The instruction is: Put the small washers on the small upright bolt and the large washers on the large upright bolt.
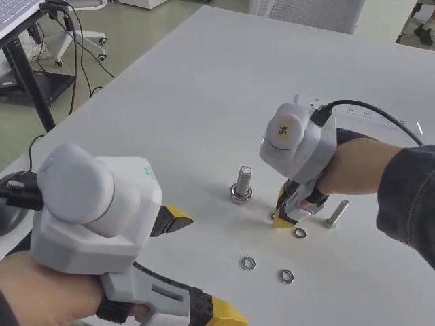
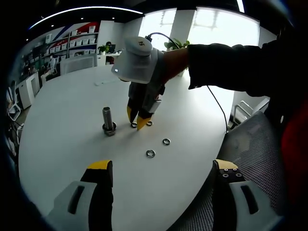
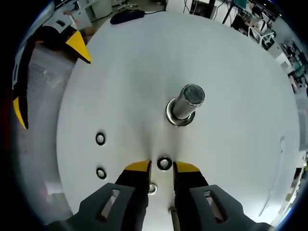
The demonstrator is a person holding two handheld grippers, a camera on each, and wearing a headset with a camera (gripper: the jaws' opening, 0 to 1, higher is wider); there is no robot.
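Washers: two lie loose toward the near edge of the surface, apart from each other. Left hand-held gripper hangs over the near left part, jaws wide, empty.

Third washer sits just beside the tips of the right hand-held gripper. A fourth lies flat between those tips. Jaws narrow, tips down at the surface, straddling the ring but not closed on it.

Bolt stands upright just beyond, mid-surface. Ring at its base: washer or the bolt's own head, cannot tell. Second bolt lies on its side right of that gripper, not upright.

Step, as judged: picking up one washer. Next move calls for pinching a thin flat ring without skidding it, lifting, then centring its hole over the bolt's top. Small or large washer: too small to tell.

Surface white, rounded, otherwise bare. Beyond its far left edge are a chair and cables; shelves and bright windows stand farther off.
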